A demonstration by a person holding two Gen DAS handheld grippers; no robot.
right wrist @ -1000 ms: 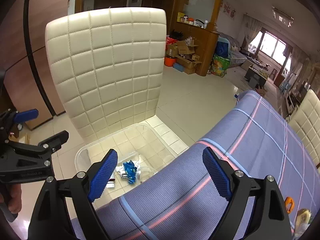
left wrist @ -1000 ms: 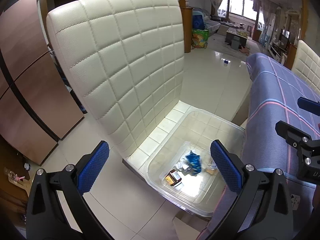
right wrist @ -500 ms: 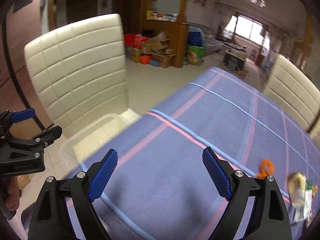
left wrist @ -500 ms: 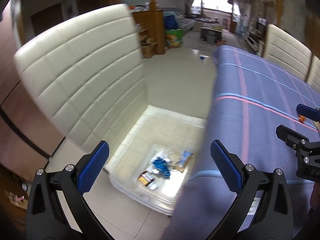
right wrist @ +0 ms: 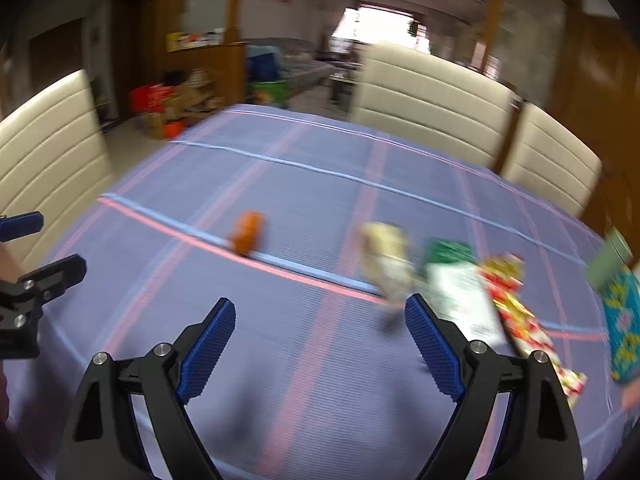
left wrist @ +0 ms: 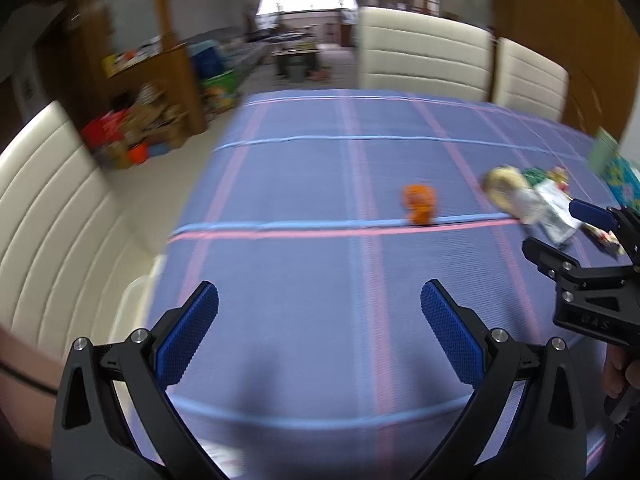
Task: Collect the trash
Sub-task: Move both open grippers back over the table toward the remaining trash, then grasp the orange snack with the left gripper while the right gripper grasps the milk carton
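Both views are blurred by motion. Trash lies on a table with a blue plaid cloth (left wrist: 320, 168) (right wrist: 304, 200): an orange scrap (left wrist: 419, 204) (right wrist: 248, 232), a pale crumpled wrapper (left wrist: 504, 190) (right wrist: 386, 254), a white-and-green packet (right wrist: 460, 292) (left wrist: 554, 212) and a red-and-gold wrapper (right wrist: 520, 312). My left gripper (left wrist: 319, 320) hangs open above the near cloth, nothing between its blue pads. My right gripper (right wrist: 320, 336) is open too, its right finger close to the white packet. Each gripper shows at the edge of the other's view.
Cream padded chairs stand at the far side (left wrist: 424, 56) (right wrist: 432, 96) and on the left (left wrist: 52, 216) (right wrist: 44, 140). A clear bin's rim (left wrist: 134, 292) peeks out beside the table's left edge. A teal patterned item (right wrist: 624, 320) lies at the far right. Boxes clutter the floor behind.
Both grippers have swung right, away from the chair and the clear bin with trash in it, to face the table. The litter on the cloth has come into view. Jaws unchanged.
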